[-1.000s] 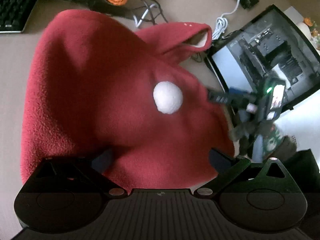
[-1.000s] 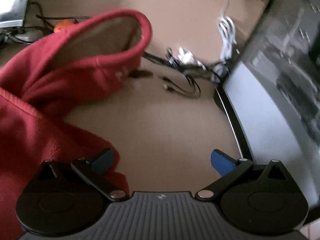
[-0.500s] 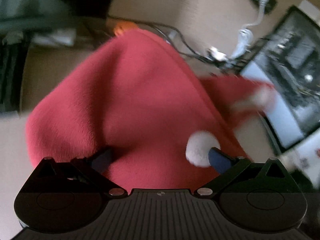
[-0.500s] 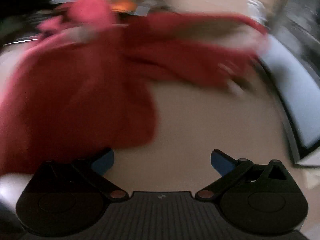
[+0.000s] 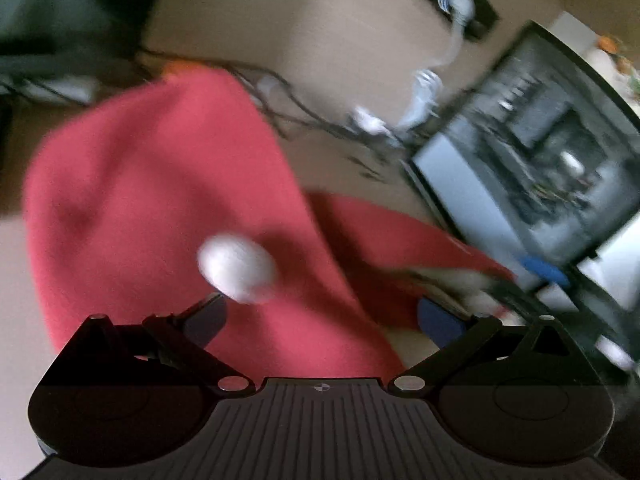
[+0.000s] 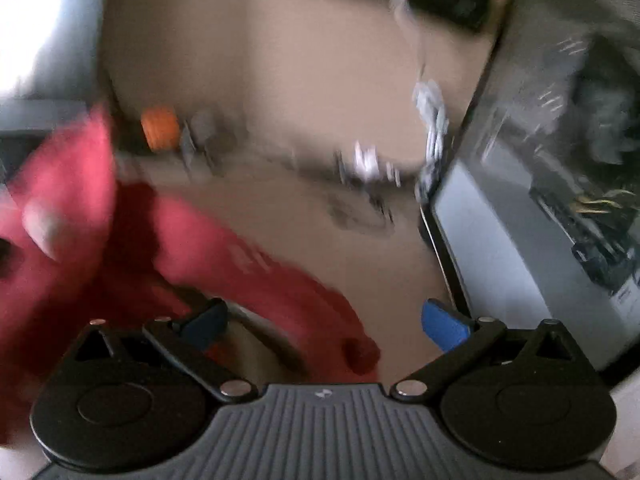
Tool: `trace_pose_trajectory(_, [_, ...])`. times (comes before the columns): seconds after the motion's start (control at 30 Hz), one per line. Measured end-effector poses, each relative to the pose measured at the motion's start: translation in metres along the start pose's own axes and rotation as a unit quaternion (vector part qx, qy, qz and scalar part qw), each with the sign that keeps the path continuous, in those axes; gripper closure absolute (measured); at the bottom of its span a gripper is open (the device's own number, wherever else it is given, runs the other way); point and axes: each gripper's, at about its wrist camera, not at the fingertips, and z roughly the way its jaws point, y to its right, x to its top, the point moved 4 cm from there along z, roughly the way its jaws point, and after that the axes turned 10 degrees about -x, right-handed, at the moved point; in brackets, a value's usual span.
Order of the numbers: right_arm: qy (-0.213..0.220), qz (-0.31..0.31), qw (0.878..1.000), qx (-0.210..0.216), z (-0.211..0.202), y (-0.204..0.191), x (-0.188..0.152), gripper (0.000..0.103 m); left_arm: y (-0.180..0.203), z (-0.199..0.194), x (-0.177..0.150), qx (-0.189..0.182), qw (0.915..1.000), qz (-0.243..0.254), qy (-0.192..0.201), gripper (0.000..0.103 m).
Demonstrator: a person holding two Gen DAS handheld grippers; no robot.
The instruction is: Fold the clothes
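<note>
The red fleece garment with its white pompom lies bunched on the tan desk. My left gripper and right gripper both gape; contact is unclear through blur. Bare desk lies ahead, the computer case bounding the right.

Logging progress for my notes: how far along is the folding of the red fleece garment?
Early, judging from blurred frames. Done: nothing looks neatly folded; the red fleece garment lies bunched on the desk, white pompom up. In hand: nothing; left gripper and right gripper are open, the right over the sleeve. Left: essentially all the folding.
</note>
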Motion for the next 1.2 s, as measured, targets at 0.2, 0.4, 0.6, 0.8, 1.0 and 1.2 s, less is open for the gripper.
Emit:
trace_pose_trajectory(0.2, [-0.067,0.087,0.994,-0.006,0.043,0.015,-0.009,0.0,0.02,0.041,-0.04,0.045,0.9928,0.085,-0.071,0.0])
trace_pose_trajectory(0.4, [-0.097,0.067,0.992,-0.041,0.015,0.018,-0.053,0.0,0.015,0.026,-0.055,0.038,0.9837,0.142,-0.103,0.0])
trace_pose_trajectory(0.6, [-0.077,0.139,0.987,0.005,-0.035,0.052,-0.07,0.0,0.003,-0.004,-0.068,0.037,0.9716,0.182,-0.146,0.0])
trace_pose_trajectory(0.8, [-0.041,0.144,0.988,-0.039,-0.055,0.059,-0.061,0.0,0.01,-0.017,-0.05,0.022,0.9712,0.187,-0.146,0.0])
trace_pose_trajectory(1.0, [-0.063,0.137,0.988,-0.041,-0.043,0.052,-0.085,0.0,0.026,-0.026,0.014,-0.011,0.9825,0.18,-0.048,0.0])
trace_pose_trajectory(1.2, [-0.061,0.148,0.987,-0.019,-0.034,0.058,-0.088,0.0,-0.006,0.034,0.08,0.095,0.9853,0.141,0.018,0.0])
